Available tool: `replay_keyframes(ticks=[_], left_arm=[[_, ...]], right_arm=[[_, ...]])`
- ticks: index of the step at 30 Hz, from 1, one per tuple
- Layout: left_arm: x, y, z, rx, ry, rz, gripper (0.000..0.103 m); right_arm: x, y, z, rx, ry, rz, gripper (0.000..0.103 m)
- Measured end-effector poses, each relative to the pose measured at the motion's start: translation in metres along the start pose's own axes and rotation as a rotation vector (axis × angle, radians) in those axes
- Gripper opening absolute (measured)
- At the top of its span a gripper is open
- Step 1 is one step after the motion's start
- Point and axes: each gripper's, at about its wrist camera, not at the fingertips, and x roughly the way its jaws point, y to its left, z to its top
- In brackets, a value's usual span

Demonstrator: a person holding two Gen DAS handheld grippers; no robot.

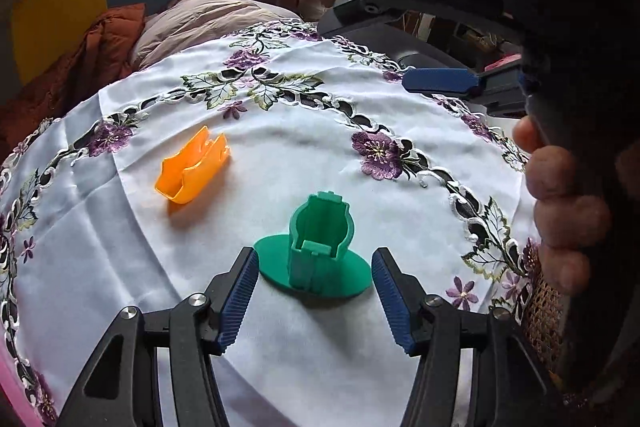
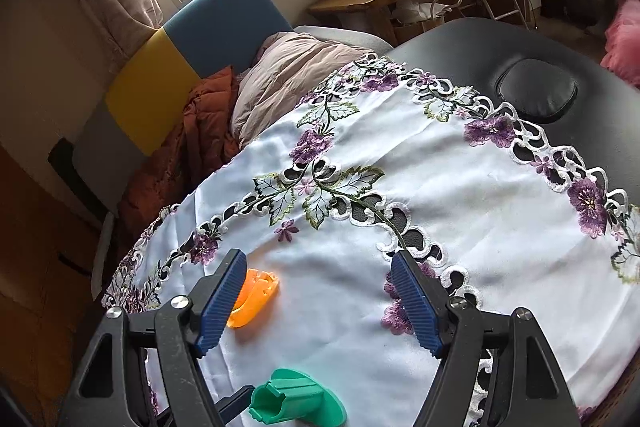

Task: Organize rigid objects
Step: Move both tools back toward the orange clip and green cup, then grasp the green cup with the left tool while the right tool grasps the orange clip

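Hovering w/ left gripper, jaws apart either side of green stand, not yet clamped. Right gripper jaws also apart, holding nothing, above cloth-covered table. Orange piece lying loose, apart from stand. Judged early: nothing grouped yet, both pieces left to place.

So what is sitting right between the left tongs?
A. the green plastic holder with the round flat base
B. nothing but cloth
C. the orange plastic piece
A: in the left wrist view the green plastic holder with the round flat base stands between the open left tongs, while the orange plastic piece lies farther off on the embroidered white tablecloth.
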Motion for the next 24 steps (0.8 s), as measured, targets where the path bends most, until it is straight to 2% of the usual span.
replay_keyframes(ticks=[1, 2, 3, 4, 9, 13, 17, 24], left_arm=[[0.004, 0.001, 0.002, -0.005, -0.002, -0.003, 0.059], [0.006, 0.002, 0.002, -0.010, -0.005, -0.007, 0.053], [0.009, 0.003, 0.002, -0.016, -0.003, -0.014, 0.033], [0.010, 0.005, 0.001, -0.024, 0.002, -0.022, 0.032], [-0.010, 0.016, -0.016, -0.050, -0.032, -0.029, 0.031], [-0.034, 0.033, -0.037, -0.107, -0.043, 0.008, 0.031], [-0.059, 0.052, -0.058, -0.180, -0.058, 0.036, 0.031], [-0.095, 0.078, -0.085, -0.271, -0.102, 0.062, 0.031]], right_arm=[[0.001, -0.001, 0.000, 0.005, 0.003, -0.001, 0.076], [0.002, -0.002, 0.000, 0.009, 0.008, -0.001, 0.076], [0.003, -0.002, 0.000, 0.012, 0.012, -0.002, 0.075], [0.004, -0.002, 0.000, 0.012, 0.016, -0.005, 0.075], [0.010, 0.002, -0.003, -0.013, 0.045, -0.006, 0.076], [0.023, 0.014, -0.013, -0.077, 0.127, 0.014, 0.076], [0.038, 0.040, -0.030, -0.225, 0.229, 0.018, 0.076], [0.063, 0.088, -0.052, -0.516, 0.319, -0.004, 0.076]])
